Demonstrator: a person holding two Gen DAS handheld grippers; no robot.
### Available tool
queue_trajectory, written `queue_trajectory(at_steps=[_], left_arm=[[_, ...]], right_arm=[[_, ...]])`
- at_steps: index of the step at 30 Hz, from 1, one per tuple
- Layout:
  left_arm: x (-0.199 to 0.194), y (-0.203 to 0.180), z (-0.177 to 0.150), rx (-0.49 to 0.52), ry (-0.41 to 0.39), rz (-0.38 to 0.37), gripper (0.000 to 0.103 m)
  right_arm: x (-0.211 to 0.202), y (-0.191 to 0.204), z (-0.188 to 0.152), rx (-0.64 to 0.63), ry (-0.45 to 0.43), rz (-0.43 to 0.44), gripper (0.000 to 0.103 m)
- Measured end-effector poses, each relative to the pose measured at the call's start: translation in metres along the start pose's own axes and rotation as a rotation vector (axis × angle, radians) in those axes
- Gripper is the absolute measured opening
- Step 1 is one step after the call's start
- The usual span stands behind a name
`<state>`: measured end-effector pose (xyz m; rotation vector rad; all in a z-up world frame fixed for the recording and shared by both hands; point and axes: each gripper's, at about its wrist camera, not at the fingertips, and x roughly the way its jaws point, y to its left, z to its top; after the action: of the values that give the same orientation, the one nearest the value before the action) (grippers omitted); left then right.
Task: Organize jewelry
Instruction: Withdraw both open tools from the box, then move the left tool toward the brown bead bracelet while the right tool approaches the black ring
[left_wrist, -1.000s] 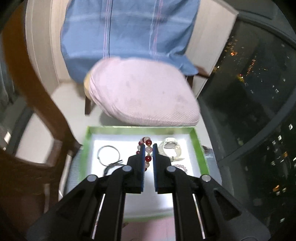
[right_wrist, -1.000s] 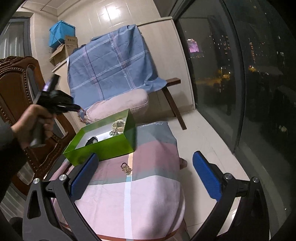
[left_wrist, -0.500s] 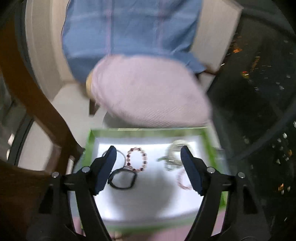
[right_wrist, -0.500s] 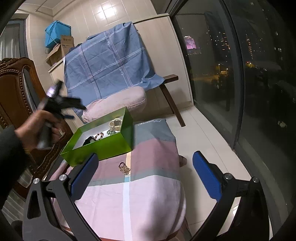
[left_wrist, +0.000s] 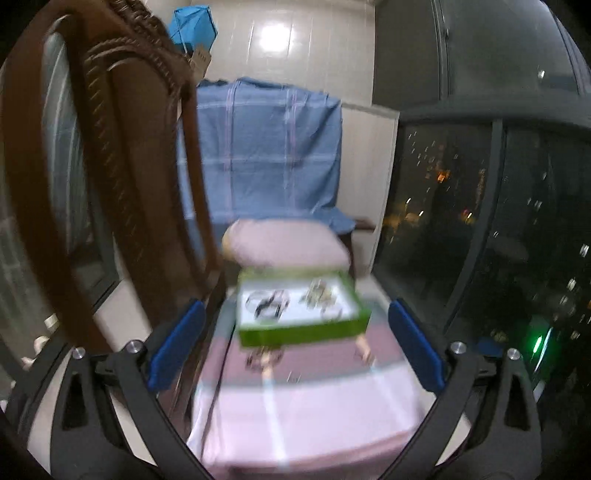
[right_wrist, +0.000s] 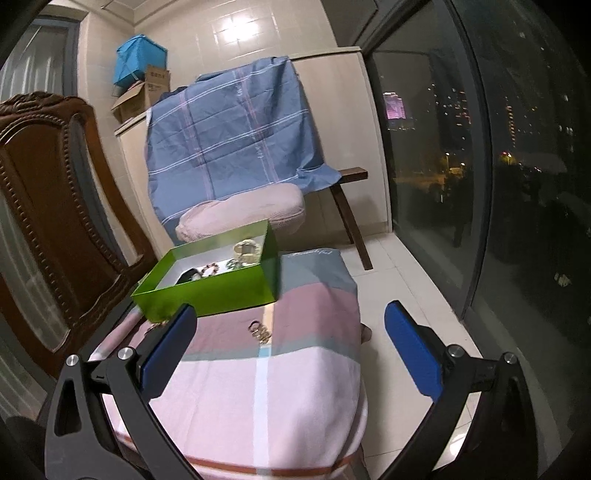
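A green box (left_wrist: 303, 334) stands at the far end of the pink and grey cloth-covered table (left_wrist: 306, 413). Blurred jewelry lies on its white floor. In the right wrist view the green box (right_wrist: 214, 295) holds a red bead bracelet (right_wrist: 208, 269), a black ring (right_wrist: 188, 275) and a cream bracelet (right_wrist: 247, 251). A small gold and dark piece of jewelry (right_wrist: 260, 332) lies on the cloth just in front of the box, also visible as the loose piece (left_wrist: 264, 358). My left gripper (left_wrist: 295, 350) is well short of the box, its jaws opening with nothing between them. My right gripper (right_wrist: 290, 350) stands open and empty over the cloth.
A carved wooden chair (right_wrist: 48, 206) stands close on the left. Behind the box are a pink cushion (right_wrist: 243, 210) and a blue plaid cloth (right_wrist: 229, 140) over a cabinet. A dark glass window (right_wrist: 498, 166) runs along the right. The cloth's right edge drops to tiled floor.
My left gripper let go of the bead bracelet over the box, opened wide and drew far back from the box. The bracelet now lies in the box. The right gripper barely moved.
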<state>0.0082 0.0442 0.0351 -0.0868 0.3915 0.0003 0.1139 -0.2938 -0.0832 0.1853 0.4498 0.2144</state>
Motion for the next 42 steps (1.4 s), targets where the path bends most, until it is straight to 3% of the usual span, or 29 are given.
queue_trajectory(at_steps=[5, 13, 23, 42], left_arm=[[-0.015, 0.006, -0.045, -0.020, 0.042, 0.038, 0.098], [-0.013, 0.012, -0.060, -0.039, 0.103, 0.014, 0.098], [-0.018, 0.010, -0.063, -0.043, 0.124, -0.026, 0.098], [-0.016, 0.006, -0.067, -0.037, 0.141, -0.024, 0.097]], right_arm=[[-0.035, 0.032, 0.001, -0.085, 0.030, 0.022, 0.099], [-0.088, 0.076, 0.003, -0.182, 0.020, 0.043, 0.099], [-0.096, 0.088, 0.000, -0.200, 0.015, 0.042, 0.099], [-0.099, 0.088, -0.002, -0.197, 0.009, 0.047, 0.099]])
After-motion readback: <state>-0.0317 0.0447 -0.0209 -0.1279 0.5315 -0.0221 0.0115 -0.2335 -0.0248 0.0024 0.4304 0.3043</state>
